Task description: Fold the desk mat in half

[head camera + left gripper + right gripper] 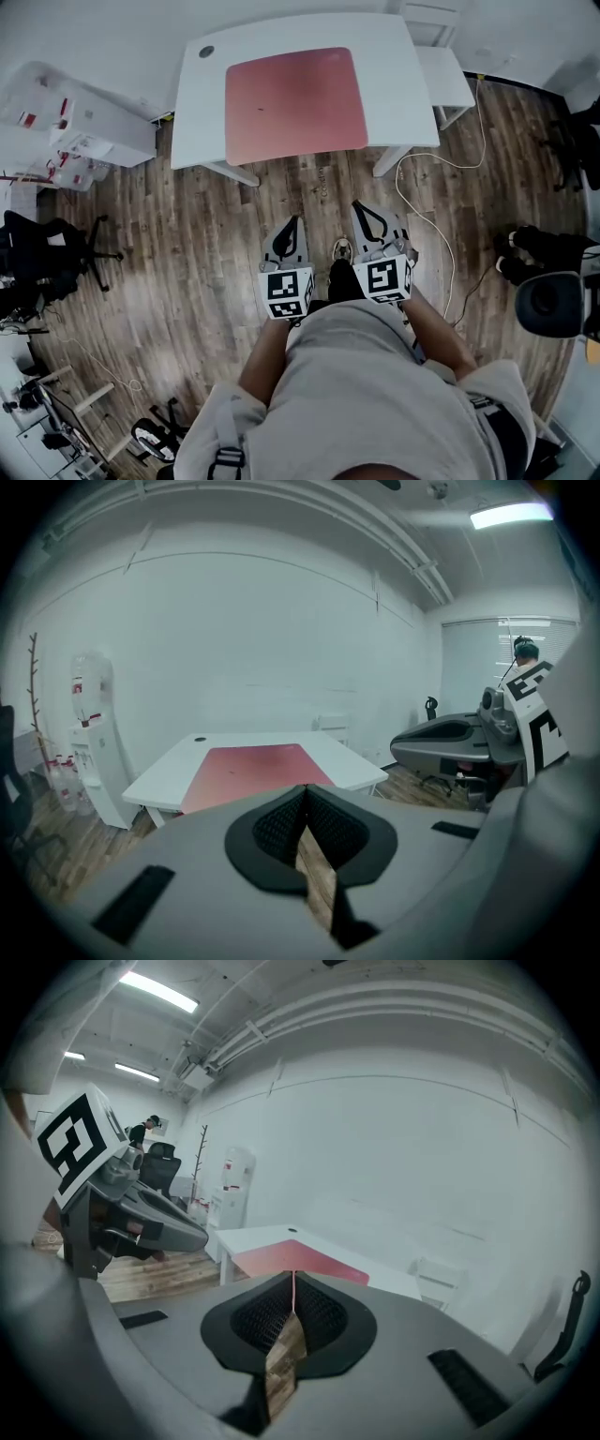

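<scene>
The pink desk mat [293, 103] lies flat and unfolded on the white desk [394, 84] at the top of the head view. It also shows ahead as the mat [248, 766] in the left gripper view and the mat [302, 1258] in the right gripper view. My left gripper [292, 228] and right gripper [367, 216] are held side by side over the wooden floor, short of the desk's near edge. Both are shut with nothing between the jaws, as the left gripper [305, 791] and right gripper [293, 1281] show close up.
A small white side table [445, 75] stands at the desk's right. A white cable [442, 234] trails over the floor on the right. White cabinets [84, 122] and a black office chair [47, 253] stand at the left, another dark chair [548, 300] at the right.
</scene>
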`<state>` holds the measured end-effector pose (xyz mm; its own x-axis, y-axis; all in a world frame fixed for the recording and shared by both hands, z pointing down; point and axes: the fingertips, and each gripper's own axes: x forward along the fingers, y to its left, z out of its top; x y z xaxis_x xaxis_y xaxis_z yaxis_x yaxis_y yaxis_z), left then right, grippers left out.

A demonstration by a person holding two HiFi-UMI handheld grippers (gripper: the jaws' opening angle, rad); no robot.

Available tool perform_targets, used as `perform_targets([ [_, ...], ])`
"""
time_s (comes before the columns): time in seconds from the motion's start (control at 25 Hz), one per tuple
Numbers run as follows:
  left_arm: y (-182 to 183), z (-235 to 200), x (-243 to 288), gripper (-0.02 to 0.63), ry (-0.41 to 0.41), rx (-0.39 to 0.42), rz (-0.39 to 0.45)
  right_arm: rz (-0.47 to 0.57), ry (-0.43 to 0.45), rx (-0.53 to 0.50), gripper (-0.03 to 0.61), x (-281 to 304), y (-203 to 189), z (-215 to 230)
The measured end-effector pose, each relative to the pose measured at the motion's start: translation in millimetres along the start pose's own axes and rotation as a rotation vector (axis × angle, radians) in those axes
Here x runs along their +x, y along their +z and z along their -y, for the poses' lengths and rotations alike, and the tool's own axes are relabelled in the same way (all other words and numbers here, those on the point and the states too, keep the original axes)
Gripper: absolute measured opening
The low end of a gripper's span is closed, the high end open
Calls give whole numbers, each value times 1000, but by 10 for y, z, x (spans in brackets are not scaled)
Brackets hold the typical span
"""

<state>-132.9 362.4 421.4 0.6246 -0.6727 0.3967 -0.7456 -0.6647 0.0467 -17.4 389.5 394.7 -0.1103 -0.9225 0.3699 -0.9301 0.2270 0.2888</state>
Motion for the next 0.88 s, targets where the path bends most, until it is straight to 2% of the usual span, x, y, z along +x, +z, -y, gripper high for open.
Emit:
perform_targets([
  [0.2,-121,-119,364,12,24,15,-53,-30,-4,-22,41,271,-216,265],
  [0.56,-233,-561,706,12,70,10,-122,-110,-26,-78,41,634,-469,495],
  [0.68,-338,-700,852,12,77,32,-164,-165,-31,-156,41,811,-612,538],
  [0.88,-633,-964,1076,12,86,122,-294,-268,-73,-373,41,1119,-876,638],
])
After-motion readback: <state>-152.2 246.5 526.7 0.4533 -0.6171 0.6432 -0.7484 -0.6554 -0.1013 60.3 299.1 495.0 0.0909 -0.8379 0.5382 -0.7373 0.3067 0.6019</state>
